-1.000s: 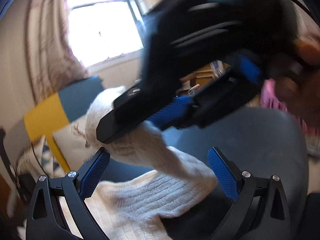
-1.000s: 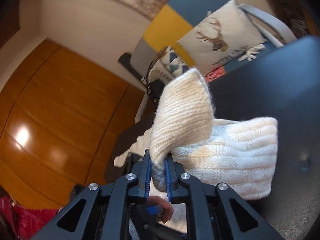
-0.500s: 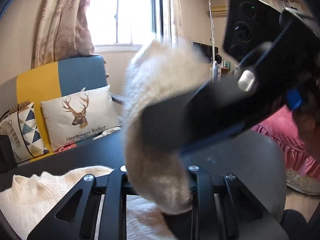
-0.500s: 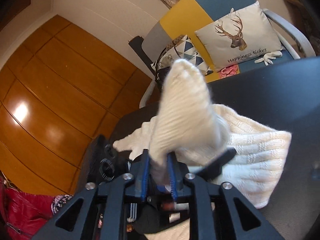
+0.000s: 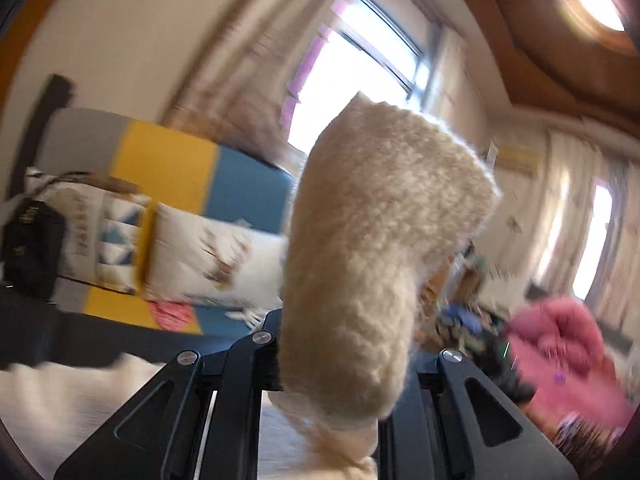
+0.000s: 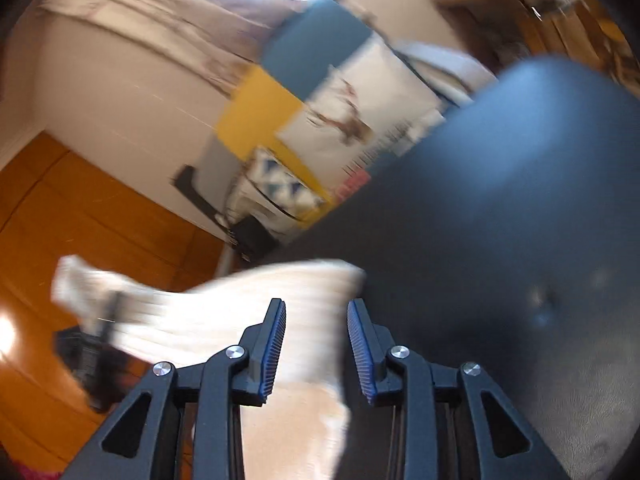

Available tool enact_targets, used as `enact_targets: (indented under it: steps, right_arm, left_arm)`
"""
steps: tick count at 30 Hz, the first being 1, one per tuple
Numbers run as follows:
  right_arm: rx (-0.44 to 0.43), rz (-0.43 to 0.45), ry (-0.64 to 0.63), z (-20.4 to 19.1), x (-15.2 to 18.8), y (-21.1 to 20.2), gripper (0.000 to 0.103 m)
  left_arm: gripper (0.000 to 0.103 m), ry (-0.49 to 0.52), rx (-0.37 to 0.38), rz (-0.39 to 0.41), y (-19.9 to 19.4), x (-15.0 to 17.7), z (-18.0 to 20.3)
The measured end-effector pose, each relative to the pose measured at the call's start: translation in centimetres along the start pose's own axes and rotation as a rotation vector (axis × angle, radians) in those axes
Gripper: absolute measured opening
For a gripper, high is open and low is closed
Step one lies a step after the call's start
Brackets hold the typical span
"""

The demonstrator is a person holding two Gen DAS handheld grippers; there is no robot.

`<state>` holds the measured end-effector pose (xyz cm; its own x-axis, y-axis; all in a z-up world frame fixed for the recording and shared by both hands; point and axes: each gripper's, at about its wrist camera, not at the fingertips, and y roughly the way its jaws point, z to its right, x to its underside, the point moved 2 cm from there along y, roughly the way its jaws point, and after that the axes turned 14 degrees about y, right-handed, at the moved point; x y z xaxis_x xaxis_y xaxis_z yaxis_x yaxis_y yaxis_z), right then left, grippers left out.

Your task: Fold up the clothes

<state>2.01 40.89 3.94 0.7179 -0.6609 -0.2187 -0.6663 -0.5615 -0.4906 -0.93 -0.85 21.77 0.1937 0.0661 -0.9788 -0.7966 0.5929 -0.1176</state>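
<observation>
Sweater handed from right tongs to left
Left tongs [image 5: 340, 364] are closing, clamped on the sweater [image 5: 372, 264]; right tongs [image 6: 316, 344] are opening, knit lying loose between

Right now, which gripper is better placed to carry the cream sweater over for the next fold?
Left. The left gripper is clamped on the cream sweater; the right gripper is opening, pads clear of it.
</observation>
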Motion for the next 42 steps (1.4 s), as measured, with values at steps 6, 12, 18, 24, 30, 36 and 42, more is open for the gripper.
enact_targets:
  steps: [6,12,18,24,30,36,42]
  right_arm:
    - [0.039,-0.15,0.009,-0.6,2.1,6.8,0.033]
    - [0.049,-0.284,0.01,-3.8,3.0,14.8,0.033]
    - [0.095,-0.352,-0.021,-7.4,4.2,20.6,0.033]
    - [0.093,-0.394,-0.042,-9.1,6.1,21.7,0.034]
    - [0.114,-0.386,-0.087,-9.6,5.9,20.4,0.033]
    - [0.126,-0.397,-0.102,-8.4,6.5,20.6,0.034]
    - [0.101,-0.417,-0.088,-7.1,6.9,21.6,0.034]
  left_arm:
    - [0.016,-0.093,-0.208,0.057,-10.6,-3.9,-10.6]
    - [0.016,-0.096,-0.381,0.156,-23.1,-5.8,-16.1]
    - [0.018,-0.134,-0.443,0.057,-28.2,-2.7,-20.0]
    - [0.057,-0.265,-0.27,-0.171,-21.1,5.5,-19.7]
    - [0.057,-0.211,-0.085,-0.452,-7.8,14.1,-14.1]
    - [0.057,-0.023,0.006,-0.692,0.4,18.8,-9.4]
    - [0.057,0.054,0.036,-0.708,4.4,19.0,-7.3]
